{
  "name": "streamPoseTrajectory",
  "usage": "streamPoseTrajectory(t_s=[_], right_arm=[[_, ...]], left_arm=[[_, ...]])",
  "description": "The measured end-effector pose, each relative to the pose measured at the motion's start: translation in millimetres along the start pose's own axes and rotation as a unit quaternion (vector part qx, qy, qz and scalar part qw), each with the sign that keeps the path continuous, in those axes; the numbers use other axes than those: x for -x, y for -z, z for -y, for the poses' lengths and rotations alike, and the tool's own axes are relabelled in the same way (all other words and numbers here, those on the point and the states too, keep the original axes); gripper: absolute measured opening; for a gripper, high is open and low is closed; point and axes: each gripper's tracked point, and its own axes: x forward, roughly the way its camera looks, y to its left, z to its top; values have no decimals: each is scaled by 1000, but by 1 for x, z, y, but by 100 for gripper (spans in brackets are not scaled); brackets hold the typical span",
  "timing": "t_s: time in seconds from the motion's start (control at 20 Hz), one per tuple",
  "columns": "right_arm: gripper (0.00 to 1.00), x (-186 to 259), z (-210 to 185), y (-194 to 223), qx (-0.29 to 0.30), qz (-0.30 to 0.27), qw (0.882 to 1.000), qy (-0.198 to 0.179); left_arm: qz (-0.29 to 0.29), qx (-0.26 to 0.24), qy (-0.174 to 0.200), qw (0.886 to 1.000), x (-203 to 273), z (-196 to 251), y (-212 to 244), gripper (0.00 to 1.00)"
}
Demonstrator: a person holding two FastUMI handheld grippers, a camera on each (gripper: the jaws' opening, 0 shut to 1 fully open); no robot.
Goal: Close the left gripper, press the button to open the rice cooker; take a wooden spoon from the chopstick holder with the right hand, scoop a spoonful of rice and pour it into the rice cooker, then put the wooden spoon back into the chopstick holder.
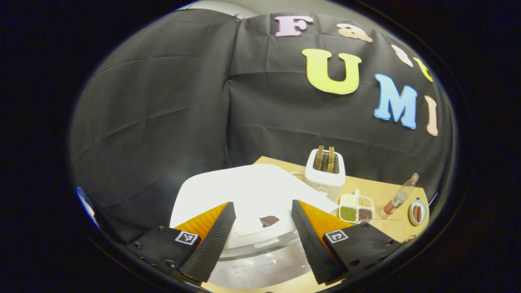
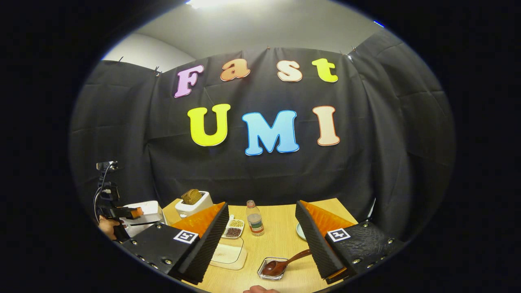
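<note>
The white rice cooker [image 1: 252,183] sits right under my left gripper [image 1: 263,205], lid down, with a small brown button [image 1: 268,220] on its front. The left gripper is open, its fingers apart above the lid and touching nothing. My right gripper [image 2: 261,205] is open too and holds nothing. A wooden spoon [image 2: 285,263] lies with its bowl in a small glass holder [image 2: 272,272] just ahead of the right finger. A clear tray of rice [image 2: 228,253] lies by the left finger. Far left are the rice cooker [image 2: 143,211] and the other gripper [image 2: 127,212], held by a hand [image 2: 106,226].
A white toaster [image 1: 325,171] with bread stands behind the cooker. A divided dish of beans [image 1: 357,207], a plastic bottle [image 1: 401,195] and a small plate [image 1: 418,211] sit on the wooden table [image 2: 276,228]. The black cloth wall closes in the back and sides.
</note>
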Motion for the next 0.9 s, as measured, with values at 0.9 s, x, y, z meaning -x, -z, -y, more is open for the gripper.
streamPoseTrajectory(t_s=[0.9], right_arm=[[99, 2, -3, 6, -4, -7, 1000, 2]], left_arm=[[-42, -11, -1, 999, -10, -4, 35, 96]])
